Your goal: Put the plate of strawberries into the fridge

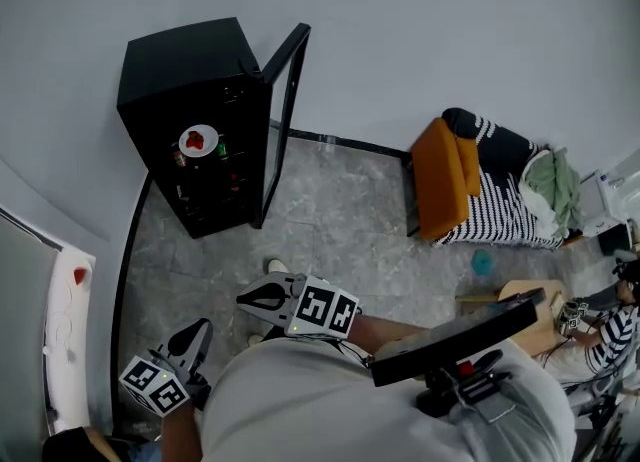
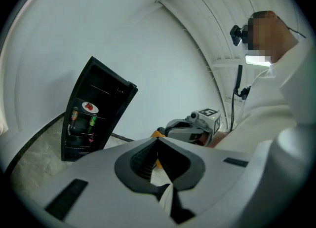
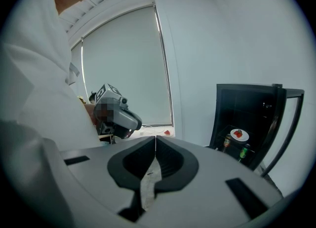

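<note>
My left claw (image 2: 157,141) is squeezed fully together with nothing between its pads. My right claw (image 3: 155,138) matches it, jaws meeting tip to tip and bare. I hold both low in front of my body, the left at about 7 o'clock in the head view and the right near 6 o'clock, both aimed toward the fridge (image 1: 185,70). That black fridge stands against the wall at 11 o'clock from me, well apart from both claws. Its door (image 1: 285,95) is swung open on the 3 o'clock side. The plate of strawberries (image 1: 198,140) already rests on an upper shelf inside, a white disc with red fruit on top. A green can (image 2: 92,122) and a brown bottle (image 2: 74,116) stand on the shelf just beneath it. Out at 2 o'clock an orange cushion (image 1: 445,175) lies beside striped bedding (image 1: 500,210) on the grey stone floor (image 1: 330,220). At 9 o'clock a white ledge (image 1: 65,350) carries a small red thing (image 1: 79,276).
</note>
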Demonstrator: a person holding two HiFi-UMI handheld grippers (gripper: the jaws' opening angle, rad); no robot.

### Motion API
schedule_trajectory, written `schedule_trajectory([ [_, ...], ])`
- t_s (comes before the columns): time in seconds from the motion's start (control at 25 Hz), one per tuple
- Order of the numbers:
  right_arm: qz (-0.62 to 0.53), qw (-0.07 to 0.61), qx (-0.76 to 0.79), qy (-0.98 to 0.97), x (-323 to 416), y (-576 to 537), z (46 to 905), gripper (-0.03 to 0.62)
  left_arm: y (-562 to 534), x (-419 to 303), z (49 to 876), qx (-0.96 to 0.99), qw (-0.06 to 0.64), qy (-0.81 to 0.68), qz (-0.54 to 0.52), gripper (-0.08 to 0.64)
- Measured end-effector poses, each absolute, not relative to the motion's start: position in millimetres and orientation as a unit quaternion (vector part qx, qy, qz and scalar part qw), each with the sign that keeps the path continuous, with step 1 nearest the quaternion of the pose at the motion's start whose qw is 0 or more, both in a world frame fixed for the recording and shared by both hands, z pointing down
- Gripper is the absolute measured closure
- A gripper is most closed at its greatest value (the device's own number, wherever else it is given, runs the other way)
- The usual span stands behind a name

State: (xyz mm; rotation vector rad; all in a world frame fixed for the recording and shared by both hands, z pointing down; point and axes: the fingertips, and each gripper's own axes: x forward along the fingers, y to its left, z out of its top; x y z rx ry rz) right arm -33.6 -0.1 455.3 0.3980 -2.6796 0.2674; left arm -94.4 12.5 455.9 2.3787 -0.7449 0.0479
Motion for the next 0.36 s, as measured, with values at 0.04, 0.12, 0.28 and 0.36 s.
schedule_trajectory([
  [0.04, 0.096, 0.208, 0.143, -0.963, -34.4, -0.4, 455.9, 0.574, 12.2, -95.4, 456.6, 0.904, 0.319, -0.284, 0.018, 0.546],
  [0.12, 0.095, 0.208, 0.142, -0.963, -35.9, -1.4, 455.9, 0.574, 11.1, -96.9, 457.3, 0.904, 0.320, -0.284, 0.017, 0.546],
  [0.28, 0.096, 0.209, 0.140, -0.963, -37.7, -4.1, 456.4, 0.574, 7.6, -97.4, 456.1, 0.905, 0.318, -0.281, 0.014, 0.546],
  [0.36, 0.096, 0.209, 0.139, -0.963, -38.9, -5.9, 456.5, 0.574, 5.5, -97.4, 455.2, 0.907, 0.317, -0.279, 0.012, 0.546],
])
